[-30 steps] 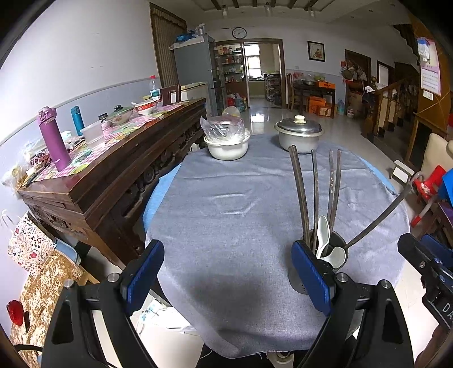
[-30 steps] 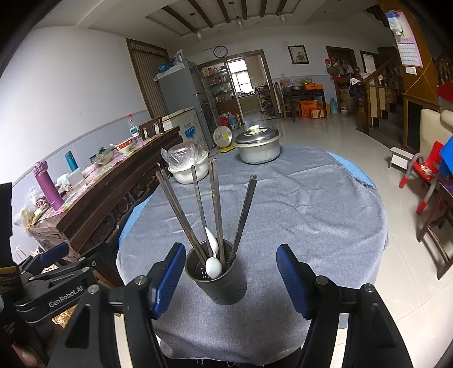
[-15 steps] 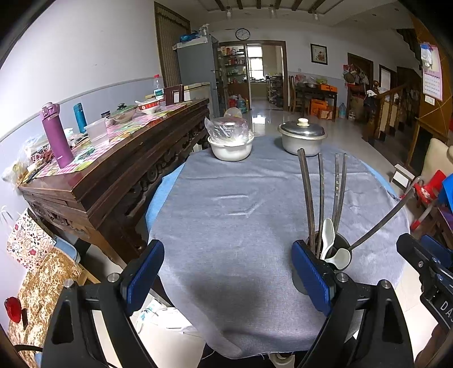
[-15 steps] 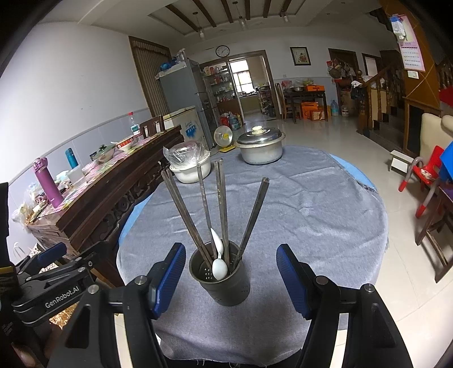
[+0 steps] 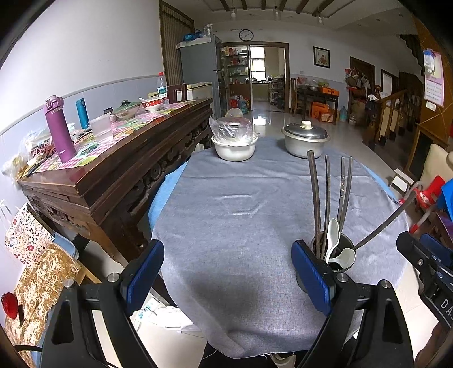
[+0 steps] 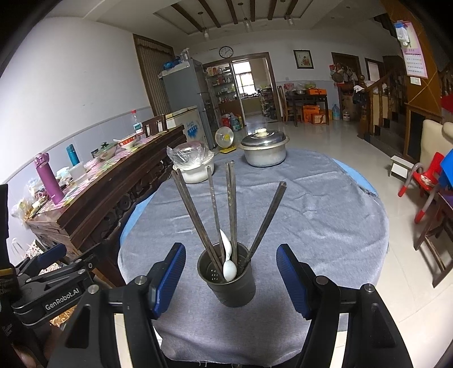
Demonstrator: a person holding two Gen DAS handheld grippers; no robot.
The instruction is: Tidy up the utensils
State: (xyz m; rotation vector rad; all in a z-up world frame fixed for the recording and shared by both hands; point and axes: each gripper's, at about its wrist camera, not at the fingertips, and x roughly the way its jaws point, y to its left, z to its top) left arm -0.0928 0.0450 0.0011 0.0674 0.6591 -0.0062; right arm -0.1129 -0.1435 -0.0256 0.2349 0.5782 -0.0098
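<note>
White walls (image 6: 85,70), beamed ceiling (image 6: 226,14), glossy tiled floor (image 6: 354,147); carved dark wood sideboard (image 5: 127,164) at left; grey refrigerator (image 6: 184,93), wall clock (image 6: 226,52), open doorway (image 6: 249,85), wooden staircase (image 6: 382,99).

Loads of open grey tablecloth (image 5: 240,215) in the middle, so a gripper can slide through there no problem. The dark utensil holder (image 6: 229,280) sits near the front edge, its chopsticks (image 6: 230,203) fanning up and out, blocking anything coming over the top. White bowl (image 5: 234,147) and lidded pot (image 5: 305,141) crowd the far edge. The wooden sideboard (image 5: 119,167) looks tight against the left, I think.
</note>
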